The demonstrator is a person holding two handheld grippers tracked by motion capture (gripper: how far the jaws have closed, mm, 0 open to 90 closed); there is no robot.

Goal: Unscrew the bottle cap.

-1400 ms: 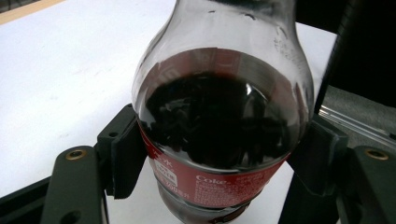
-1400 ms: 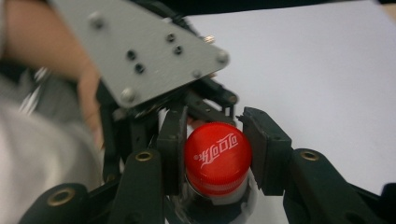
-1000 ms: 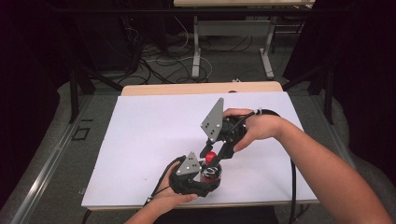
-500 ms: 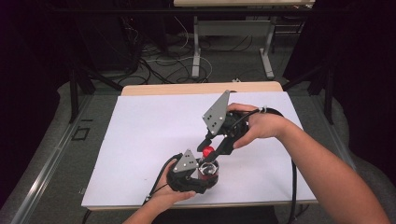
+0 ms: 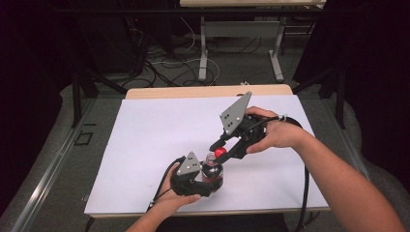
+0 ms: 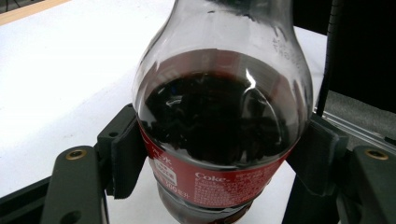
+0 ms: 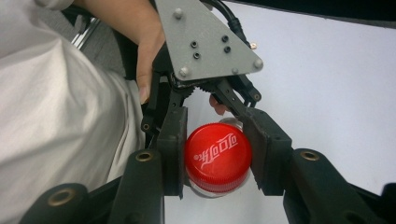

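Cola bottle (image 5: pixel 212 173) stands upright on the white table (image 5: pixel 145 140), near the front edge, a bit left of middle. Dark drink fills it up to the shoulder, clear neck above, red label band (image 6: pixel 210 175) round the lower body with white lettering. Red cap (image 5: pixel 220 153) is at the neck; whether it sits fully on it or just off is hard to tell from the high view.

Left gripper (image 5: pixel 209 181) is clamped on the bottle body at label height. In the left gripper view both black pads (image 6: pixel 126 156) press the sides of the bottle (image 6: pixel 219 116), one each side. Left hand (image 5: pixel 176 195) comes in from the bottom edge, cable trailing off behind it.

Right gripper (image 5: pixel 223 149) reaches in from the upper right, tilted down toward the bottle top, grey three-cornered plate (image 5: pixel 235 114) sticking up. It is clenched on the cap: in the right gripper view the cap (image 7: pixel 218 157) sits squarely between its pads (image 7: pixel 173 149), both touching, top face with white script facing the camera. Beyond it the left gripper's grey plate (image 7: pixel 205 44) and a light shirt (image 7: pixel 51 107) show.

Right hand (image 5: pixel 275 133) wraps the gripper body, forearm running off the lower right. Table has a wooden strip (image 5: pixel 208 91) along the far edge; floor cables (image 5: pixel 159 63) and desk legs behind.
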